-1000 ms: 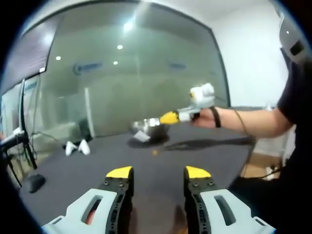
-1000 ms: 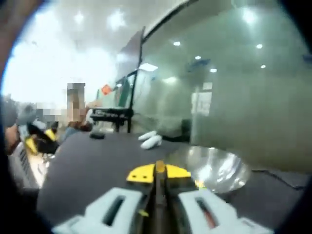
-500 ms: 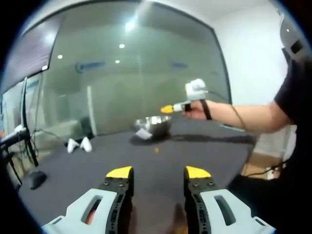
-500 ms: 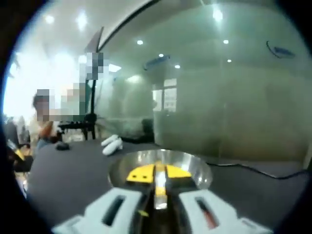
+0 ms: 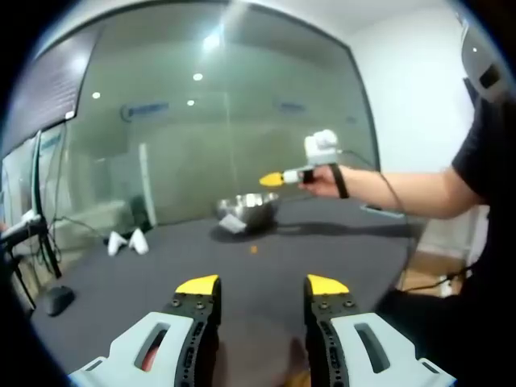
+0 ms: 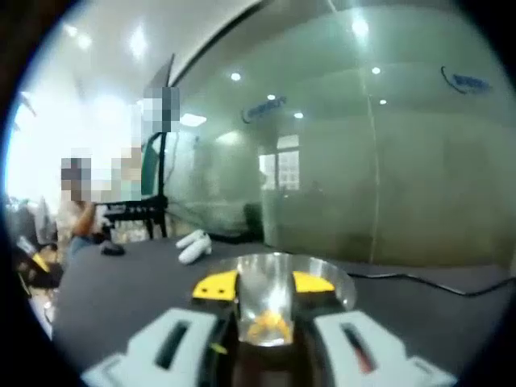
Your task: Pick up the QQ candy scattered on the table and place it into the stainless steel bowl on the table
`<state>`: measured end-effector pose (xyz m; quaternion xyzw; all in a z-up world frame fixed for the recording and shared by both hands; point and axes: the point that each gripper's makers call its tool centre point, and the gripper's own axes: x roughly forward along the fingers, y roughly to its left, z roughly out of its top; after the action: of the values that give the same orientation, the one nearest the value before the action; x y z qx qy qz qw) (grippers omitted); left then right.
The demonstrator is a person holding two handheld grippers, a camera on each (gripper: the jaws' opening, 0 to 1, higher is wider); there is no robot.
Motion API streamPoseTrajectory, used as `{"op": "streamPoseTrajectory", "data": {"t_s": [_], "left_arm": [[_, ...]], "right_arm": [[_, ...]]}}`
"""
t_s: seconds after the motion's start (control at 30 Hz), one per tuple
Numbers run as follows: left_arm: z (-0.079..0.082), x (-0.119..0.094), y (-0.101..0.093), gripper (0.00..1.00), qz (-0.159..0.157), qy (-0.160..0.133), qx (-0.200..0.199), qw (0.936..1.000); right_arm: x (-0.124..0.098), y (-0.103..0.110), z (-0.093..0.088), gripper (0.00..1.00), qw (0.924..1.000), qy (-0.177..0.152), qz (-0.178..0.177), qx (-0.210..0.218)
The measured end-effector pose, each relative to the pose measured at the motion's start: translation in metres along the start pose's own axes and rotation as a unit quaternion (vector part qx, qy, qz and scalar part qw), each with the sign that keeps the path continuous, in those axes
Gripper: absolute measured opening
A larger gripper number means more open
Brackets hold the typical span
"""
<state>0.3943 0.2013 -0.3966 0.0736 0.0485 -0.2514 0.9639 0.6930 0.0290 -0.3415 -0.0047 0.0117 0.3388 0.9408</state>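
Step in hand: the right gripper (image 6: 264,284) is hanging over the stainless steel bowl (image 6: 334,282), dropping a candy into it.
Right jaws: standing apart, with a yellow-orange candy (image 6: 268,326) showing low between them inside the bowl; whether it is lying free or touching a jaw, I cannot tell.
Left jaws: the left gripper (image 5: 262,286) is idling wide and holding nothing, near the table's near edge.
Bowl: sitting at the far side of the dark table (image 5: 339,250); in the left gripper view the bowl (image 5: 246,211) is just left of and below the right gripper (image 5: 272,179).
Loose candy: one small orange candy (image 5: 254,249) is lying on the table, nearer than the bowl and apart from it.
Beside the bowl: a white scrap (image 5: 231,225) is resting against its near left side; what it is, I cannot tell.
Doing it well: keeping the jaws over the bowl's middle and parted until the candy is clearly free, then lifting straight up so the rim is not being knocked.
Next target, likely: the loose candy on the table.
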Motion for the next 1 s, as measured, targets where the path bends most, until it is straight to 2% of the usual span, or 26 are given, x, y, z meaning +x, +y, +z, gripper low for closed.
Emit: {"op": "streamPoseTrajectory", "data": {"t_s": [0.13,0.17,0.33,0.5,0.57,0.63,0.7,0.77,1.0], "left_arm": [[0.000,0.001,-0.001,0.42,0.000,0.002,0.001,1.0000],[0.000,0.001,-0.001,0.42,-0.001,0.001,0.002,1.0000],[0.002,0.002,0.000,0.42,0.001,-0.002,0.002,1.0000],[0.001,0.003,0.000,0.42,0.002,-0.003,0.000,1.0000],[0.001,0.004,0.003,0.43,0.006,-0.003,0.000,1.0000],[0.001,0.003,0.008,0.43,0.014,-0.003,-0.005,0.9999],[0.001,0.002,0.010,0.43,0.016,-0.005,-0.010,0.9998],[0.000,0.002,0.007,0.43,0.011,-0.001,-0.001,0.9999],[0.002,0.002,0.002,0.42,0.003,-0.006,0.000,1.0000]], "right_arm": [[-0.009,0.002,0.005,0.25,1.0000,-0.007,0.001,0.003],[-0.015,0.012,0.007,0.25,1.0000,-0.009,0.003,0.002],[-0.034,0.028,0.003,0.23,0.9995,-0.008,0.028,0.011],[-0.055,0.052,-0.027,0.22,0.9974,0.029,0.065,0.001],[-0.066,0.061,-0.036,0.23,0.9962,0.034,0.079,0.003],[-0.079,0.078,-0.055,0.22,0.9931,0.046,0.108,0.010],[-0.085,0.089,-0.076,0.22,0.9897,0.072,0.124,-0.005],[-0.087,0.096,-0.087,0.22,0.9864,0.087,0.137,-0.026],[-0.074,0.110,-0.093,0.22,0.9806,0.092,0.171,-0.024]]}}
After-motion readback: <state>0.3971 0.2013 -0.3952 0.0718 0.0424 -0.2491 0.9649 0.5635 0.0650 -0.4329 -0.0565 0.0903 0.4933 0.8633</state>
